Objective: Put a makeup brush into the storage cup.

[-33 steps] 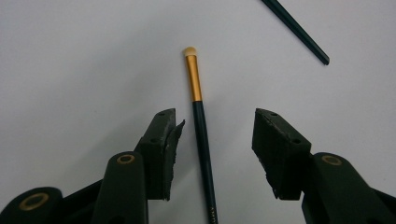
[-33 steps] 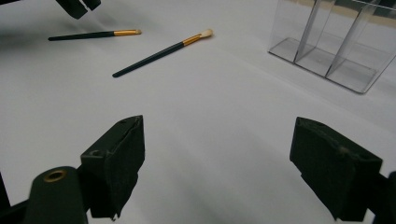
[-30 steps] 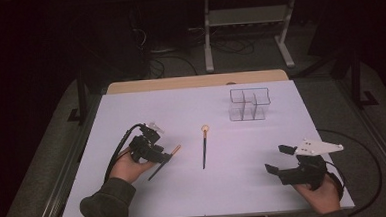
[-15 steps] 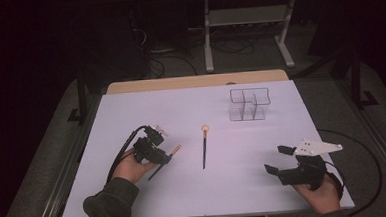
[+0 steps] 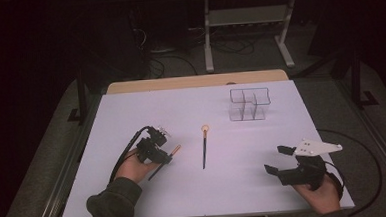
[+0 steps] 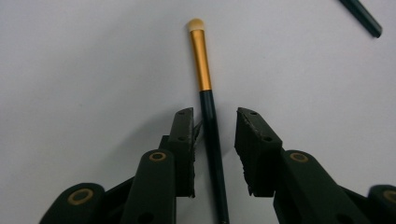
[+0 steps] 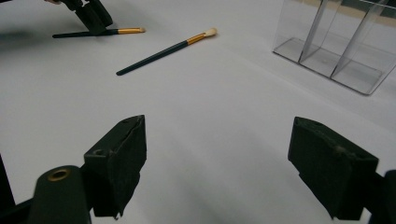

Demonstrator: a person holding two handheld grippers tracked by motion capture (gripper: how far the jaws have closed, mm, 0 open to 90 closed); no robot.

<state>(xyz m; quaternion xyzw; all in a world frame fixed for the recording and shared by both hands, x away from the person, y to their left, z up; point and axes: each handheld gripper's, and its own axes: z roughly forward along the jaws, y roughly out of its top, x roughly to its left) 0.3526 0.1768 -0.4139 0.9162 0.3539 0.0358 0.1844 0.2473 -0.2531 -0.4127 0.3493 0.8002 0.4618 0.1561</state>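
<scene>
in the high view, the left gripper (image 5: 159,155) is sitting over the left brush (image 5: 169,155) on the white table (image 5: 131,116), nearer it than a second ago. the second brush (image 5: 203,147) is lying apart, the clear organizer (image 5: 250,104) beyond it.

in the left gripper view, the jaws have just been closing; the dark handle (image 6: 212,140) is lying between them, the pads not yet pressing, so a grasp is likely coming.

in the right gripper view, the right gripper (image 7: 233,163) is idling, jaws wide apart.

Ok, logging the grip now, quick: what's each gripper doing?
Left gripper: open, jaws just been closing around the small brush, gaps on both sides.
Right gripper: wide open, holding nothing.
</scene>
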